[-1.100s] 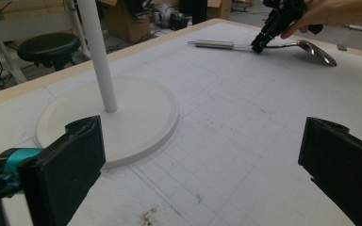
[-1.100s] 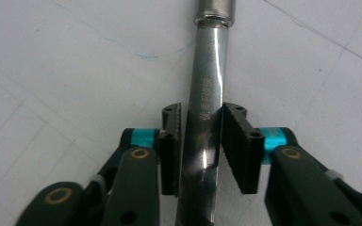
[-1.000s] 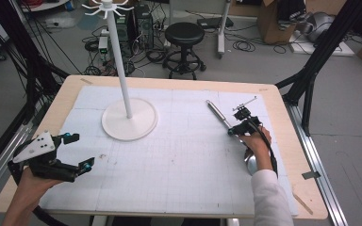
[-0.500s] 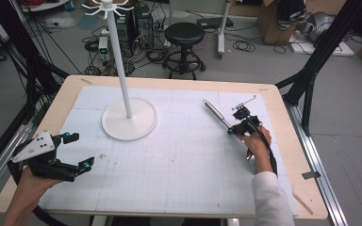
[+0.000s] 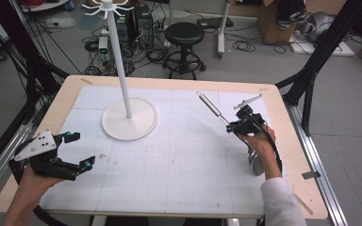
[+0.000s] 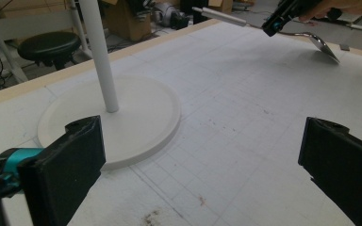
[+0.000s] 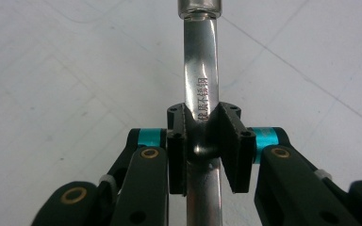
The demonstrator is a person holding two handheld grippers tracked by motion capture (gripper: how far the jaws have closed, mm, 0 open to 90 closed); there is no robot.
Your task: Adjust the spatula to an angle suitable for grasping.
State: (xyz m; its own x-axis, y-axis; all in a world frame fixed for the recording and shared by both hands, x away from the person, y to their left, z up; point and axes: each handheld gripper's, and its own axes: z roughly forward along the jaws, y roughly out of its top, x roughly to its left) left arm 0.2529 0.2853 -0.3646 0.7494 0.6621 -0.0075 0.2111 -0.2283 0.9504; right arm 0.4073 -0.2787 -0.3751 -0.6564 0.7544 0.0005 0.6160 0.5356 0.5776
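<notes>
At near left we are holding the left gripper (image 5: 78, 151) released, jaws wide, beside the white stand (image 5: 129, 123). At right, the right gripper (image 5: 235, 126) is grasping the ladle (image 7: 200, 89) mid-handle; we should keep it level.

Wide open mat across the middle and near part of the table (image 5: 283, 101), nothing lying on it between the two hands. The one real obstacle stands far left: a white stand (image 5: 122, 70), its tall pole rising from a round base (image 5: 141, 123) that covers a good patch of mat. Seen from the left gripper view, that base (image 6: 146, 113) lies just ahead of the spread jaws, with clear mat to its right. On the right side a metal spoon (image 5: 213, 107) slants above the table, pinched in the right gripper (image 5: 238, 126), its handle reaching toward the far middle. The far right corner lies open.
</notes>
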